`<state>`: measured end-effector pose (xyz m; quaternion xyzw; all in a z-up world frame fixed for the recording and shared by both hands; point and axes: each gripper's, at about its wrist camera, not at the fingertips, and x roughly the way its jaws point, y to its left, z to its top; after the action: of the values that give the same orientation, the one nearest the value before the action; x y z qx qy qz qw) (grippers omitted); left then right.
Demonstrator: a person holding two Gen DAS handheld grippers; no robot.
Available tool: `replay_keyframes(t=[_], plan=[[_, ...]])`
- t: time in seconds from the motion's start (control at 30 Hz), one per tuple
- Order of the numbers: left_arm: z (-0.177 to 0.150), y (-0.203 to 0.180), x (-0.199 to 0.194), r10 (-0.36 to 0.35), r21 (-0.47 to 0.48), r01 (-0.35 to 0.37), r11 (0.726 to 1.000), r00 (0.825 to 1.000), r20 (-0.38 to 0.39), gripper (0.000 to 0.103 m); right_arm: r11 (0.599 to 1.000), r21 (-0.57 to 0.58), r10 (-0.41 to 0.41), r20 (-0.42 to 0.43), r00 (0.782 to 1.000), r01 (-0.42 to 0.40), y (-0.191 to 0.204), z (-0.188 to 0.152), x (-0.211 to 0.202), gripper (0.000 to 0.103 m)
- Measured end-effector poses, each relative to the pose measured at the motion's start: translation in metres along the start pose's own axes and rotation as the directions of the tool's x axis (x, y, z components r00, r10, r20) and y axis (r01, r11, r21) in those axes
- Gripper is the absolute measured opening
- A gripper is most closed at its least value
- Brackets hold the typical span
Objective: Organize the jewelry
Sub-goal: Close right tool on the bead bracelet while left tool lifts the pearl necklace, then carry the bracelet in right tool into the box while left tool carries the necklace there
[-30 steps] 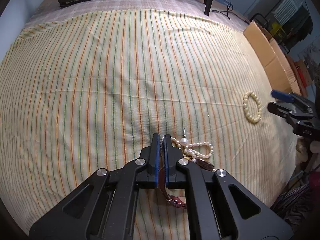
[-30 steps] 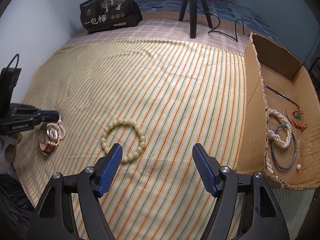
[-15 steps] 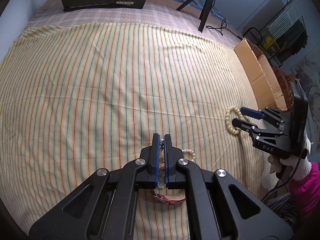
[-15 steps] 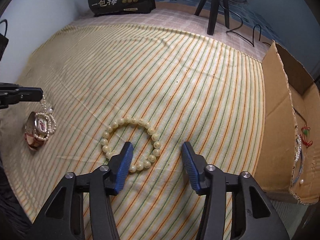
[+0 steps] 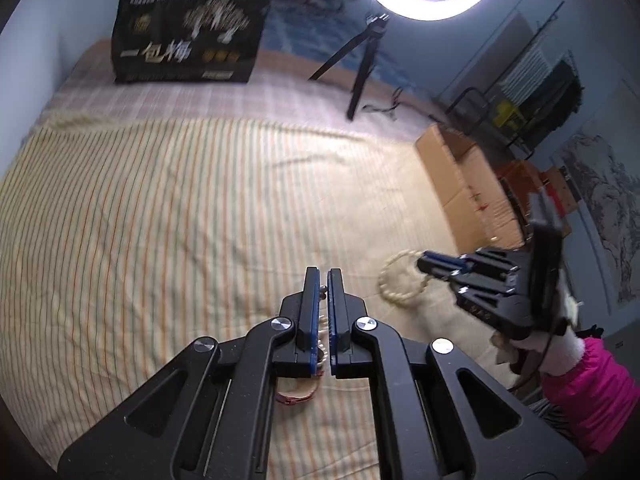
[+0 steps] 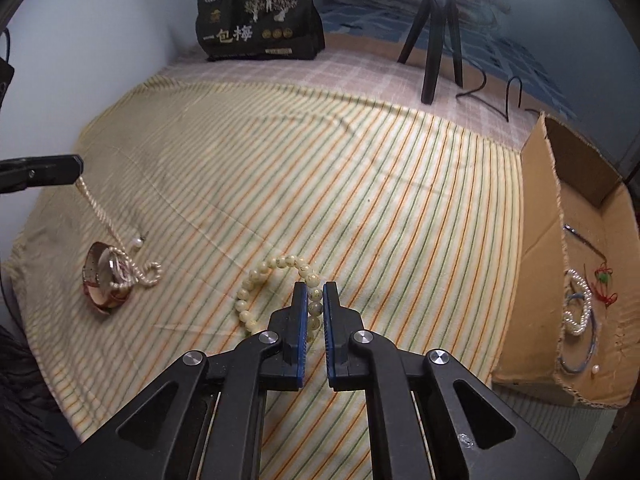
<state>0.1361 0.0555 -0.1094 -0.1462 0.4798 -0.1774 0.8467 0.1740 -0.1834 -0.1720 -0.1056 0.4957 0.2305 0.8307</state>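
We see the left gripper (image 5: 323, 276) clamped on a pearl necklace (image 6: 105, 222) above the striped cloth (image 6: 360, 184), the right gripper (image 6: 315, 292) clamped on a bead bracelet (image 6: 280, 264).

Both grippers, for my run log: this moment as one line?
left gripper: shut on pearl necklace, lifting | right gripper: shut on bead bracelet | cardboard box: beside cloth

Cream bead bracelet (image 6: 280, 280) on striped cloth, pearl strand (image 6: 104, 216) lifted taut
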Motion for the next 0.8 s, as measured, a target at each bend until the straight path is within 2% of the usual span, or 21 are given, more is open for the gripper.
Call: replay_keyframes(t=[0.3,0.47,0.8], plan=[[0.008,-0.03,-0.025,-0.071,0.036,0.069,0.997,0.995,0.076,0.001,0.999,-0.039,-0.028,0.064,0.998,0.031,0.01,0.002,-0.027,0.006],[0.015,-0.047,-0.034,-0.114,0.054,0.109,0.993,0.988,0.099,0.001,0.999,-0.023,-0.04,0.093,0.995,0.042,0.004,0.004,-0.037,0.006],[0.032,-0.081,-0.062,-0.191,0.106,0.174,0.979,0.965,0.178,0.001,0.999,-0.001,-0.047,0.153,0.987,0.047,-0.008,0.007,-0.062,0.006]])
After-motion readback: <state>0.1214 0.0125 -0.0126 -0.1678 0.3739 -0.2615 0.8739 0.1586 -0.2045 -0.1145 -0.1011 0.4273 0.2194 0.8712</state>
